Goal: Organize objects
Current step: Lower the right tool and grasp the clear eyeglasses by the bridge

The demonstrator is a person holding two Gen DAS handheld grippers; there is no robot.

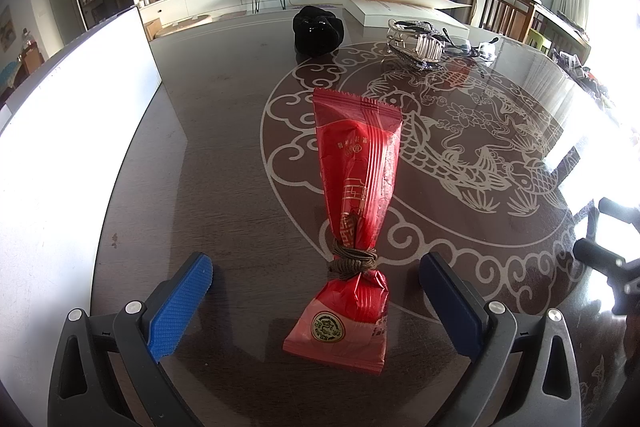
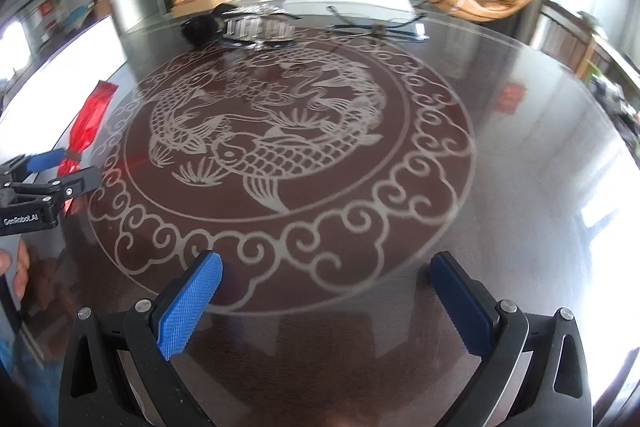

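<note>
Since the red foil snack packet tied with brown cord (image 1: 352, 211) lies lengthwise between our left hand-held gripper's (image 1: 316, 283) wide-open, empty jaws, we are better placed there than with the right hand-held gripper (image 2: 326, 281), also open and empty.

Left tongs (image 1: 316, 277) spread wide, right tongs (image 2: 326, 277) spread wide

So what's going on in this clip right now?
A person holds a gripper in each hand over a dark table with a fish design. The left gripper is open, straddling a red snack packet tied with brown cord, not yet gripping it. The right gripper is open and empty. A black item and glasses lie at the far side.
</note>
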